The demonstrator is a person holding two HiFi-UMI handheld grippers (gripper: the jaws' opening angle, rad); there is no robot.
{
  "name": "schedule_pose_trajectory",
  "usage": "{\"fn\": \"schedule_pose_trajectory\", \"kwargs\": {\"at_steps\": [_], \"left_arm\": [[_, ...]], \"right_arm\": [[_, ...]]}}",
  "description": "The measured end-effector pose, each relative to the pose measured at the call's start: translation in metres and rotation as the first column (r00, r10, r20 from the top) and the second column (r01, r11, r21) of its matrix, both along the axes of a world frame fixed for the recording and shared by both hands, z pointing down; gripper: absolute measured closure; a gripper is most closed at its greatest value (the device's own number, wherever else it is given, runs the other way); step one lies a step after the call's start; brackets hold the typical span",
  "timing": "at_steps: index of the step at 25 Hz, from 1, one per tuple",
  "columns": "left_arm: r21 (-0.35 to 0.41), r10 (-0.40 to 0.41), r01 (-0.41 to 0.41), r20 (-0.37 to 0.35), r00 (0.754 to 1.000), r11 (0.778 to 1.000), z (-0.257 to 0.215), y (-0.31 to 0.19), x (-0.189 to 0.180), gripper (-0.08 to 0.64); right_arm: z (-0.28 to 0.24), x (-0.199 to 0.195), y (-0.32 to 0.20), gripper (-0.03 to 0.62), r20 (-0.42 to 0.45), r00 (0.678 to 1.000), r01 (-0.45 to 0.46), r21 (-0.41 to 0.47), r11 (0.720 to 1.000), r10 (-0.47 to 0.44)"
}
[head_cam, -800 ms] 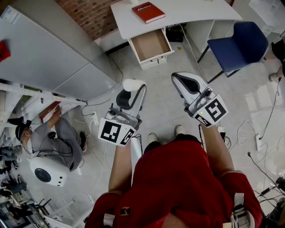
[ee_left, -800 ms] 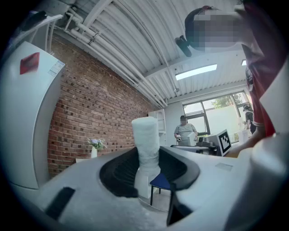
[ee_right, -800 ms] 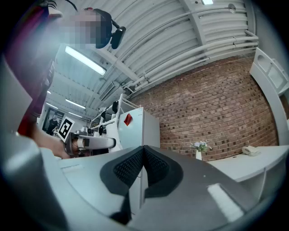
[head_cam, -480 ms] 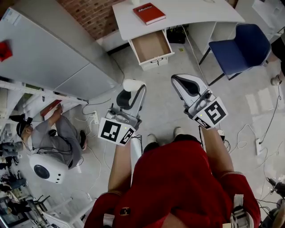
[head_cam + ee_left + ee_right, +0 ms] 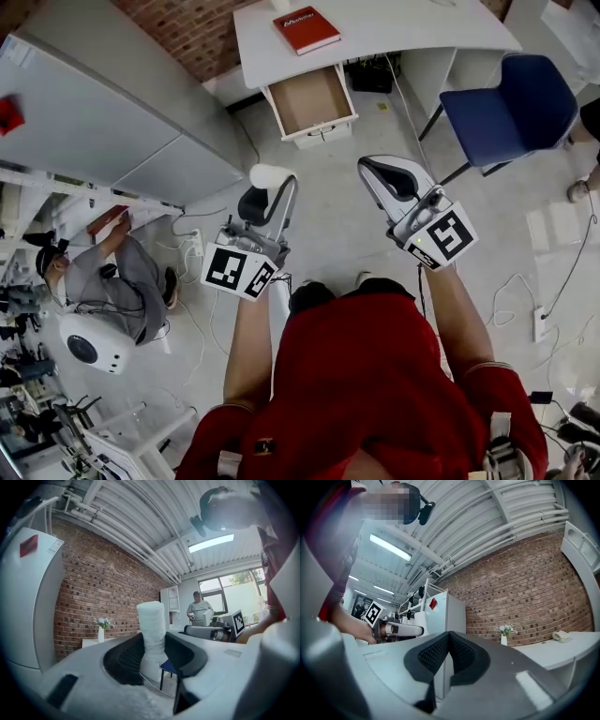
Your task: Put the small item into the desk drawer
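A small white cylinder-shaped item (image 5: pixel 269 175) stands upright between the jaws of my left gripper (image 5: pixel 263 191), which is shut on it; in the left gripper view the white item (image 5: pixel 153 632) sticks up out of the black pads. My right gripper (image 5: pixel 386 172) is beside it to the right, jaws shut with nothing between them, as the right gripper view shows at the gripper (image 5: pixel 449 641). Ahead on the floor's far side, the desk drawer (image 5: pixel 309 99) hangs open and bare under the white desk (image 5: pixel 394 28). Both grippers are held above the floor, short of the drawer.
A red book (image 5: pixel 306 29) lies on the desk above the drawer. A blue chair (image 5: pixel 511 99) stands to the right of the desk. A grey cabinet (image 5: pixel 103 122) fills the left. Cables (image 5: pixel 525 291) run over the floor, and a person (image 5: pixel 112 281) crouches at the left.
The left gripper with the white item has shifted a little left and forward. The desk and open drawer sit slightly higher in the view. The right gripper has barely moved.
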State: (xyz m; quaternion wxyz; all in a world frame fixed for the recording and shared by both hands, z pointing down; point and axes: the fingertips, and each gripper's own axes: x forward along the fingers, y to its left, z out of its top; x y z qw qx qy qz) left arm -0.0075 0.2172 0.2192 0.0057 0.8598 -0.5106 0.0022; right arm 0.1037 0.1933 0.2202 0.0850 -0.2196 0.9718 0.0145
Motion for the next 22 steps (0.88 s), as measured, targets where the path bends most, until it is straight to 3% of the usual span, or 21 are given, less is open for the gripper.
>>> {"fn": "schedule_pose_trajectory", "kwargs": {"at_steps": [9, 22], "left_arm": [[-0.053, -0.032, 0.033, 0.015, 0.999, 0.998, 0.024, -0.043, -0.005, 0.424], [-0.160, -0.018, 0.015, -0.017, 1.000, 0.987, 0.088, -0.164, -0.061, 0.423]], "right_arm": [[0.020, 0.001, -0.040, 0.581, -0.024, 1.000, 0.010, -0.023, 1.000, -0.010], [0.056, -0.049, -0.152, 0.581, -0.101, 0.994, -0.036, -0.068, 0.997, 0.029]]}}
